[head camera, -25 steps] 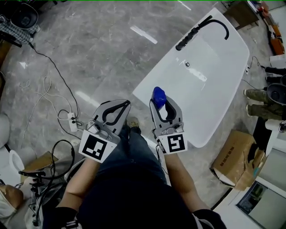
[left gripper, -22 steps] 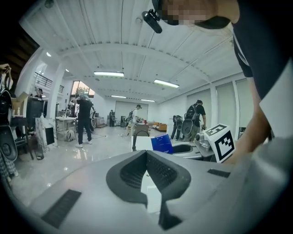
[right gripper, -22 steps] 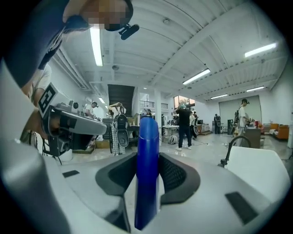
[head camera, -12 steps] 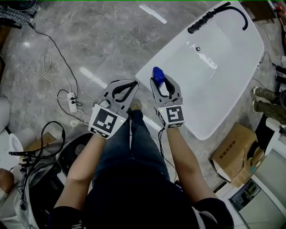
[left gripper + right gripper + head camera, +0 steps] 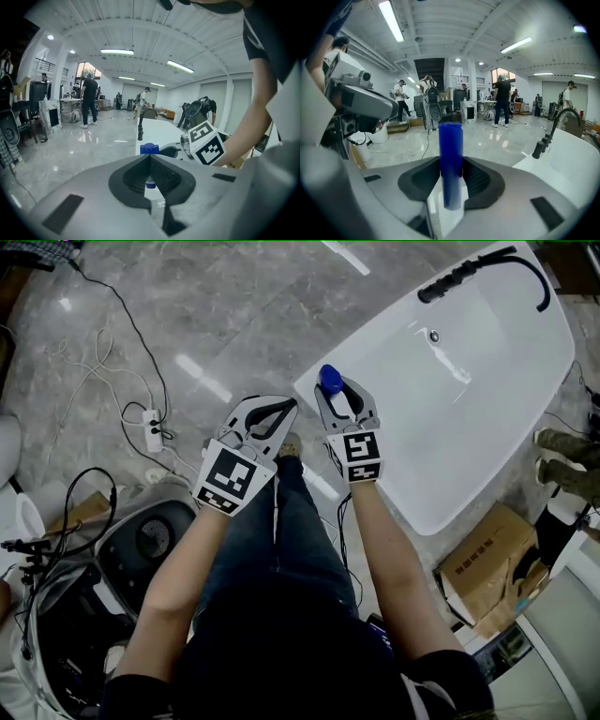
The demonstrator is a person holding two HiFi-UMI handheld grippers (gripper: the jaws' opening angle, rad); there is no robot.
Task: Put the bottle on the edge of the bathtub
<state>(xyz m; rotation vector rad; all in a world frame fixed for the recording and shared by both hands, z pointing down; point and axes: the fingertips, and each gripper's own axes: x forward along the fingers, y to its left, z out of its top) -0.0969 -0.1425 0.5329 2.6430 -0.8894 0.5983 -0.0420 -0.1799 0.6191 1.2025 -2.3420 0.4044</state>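
Note:
A blue bottle (image 5: 329, 379) stands upright between the jaws of my right gripper (image 5: 334, 386), which is shut on it. The bottle hangs over the near left corner of the white bathtub (image 5: 412, 507). In the right gripper view the bottle (image 5: 451, 164) rises between the dark pads, with the tub rim (image 5: 576, 154) to the right. My left gripper (image 5: 289, 409) is just left of it over the grey floor, jaws shut with nothing in them. From the left gripper view I see the bottle's cap (image 5: 149, 149) and the right gripper's marker cube (image 5: 206, 143).
A black faucet (image 5: 478, 268) arches over the tub's far end. White cables and a power strip (image 5: 150, 437) lie on the floor at the left, near a round grey appliance (image 5: 150, 540). A cardboard box (image 5: 487, 559) sits right of the tub. People stand far across the hall (image 5: 89, 101).
Both grippers have sunk and moved forward toward the tub's near corner. The bottle has travelled with the right gripper, from beside the tub to over its corner rim.

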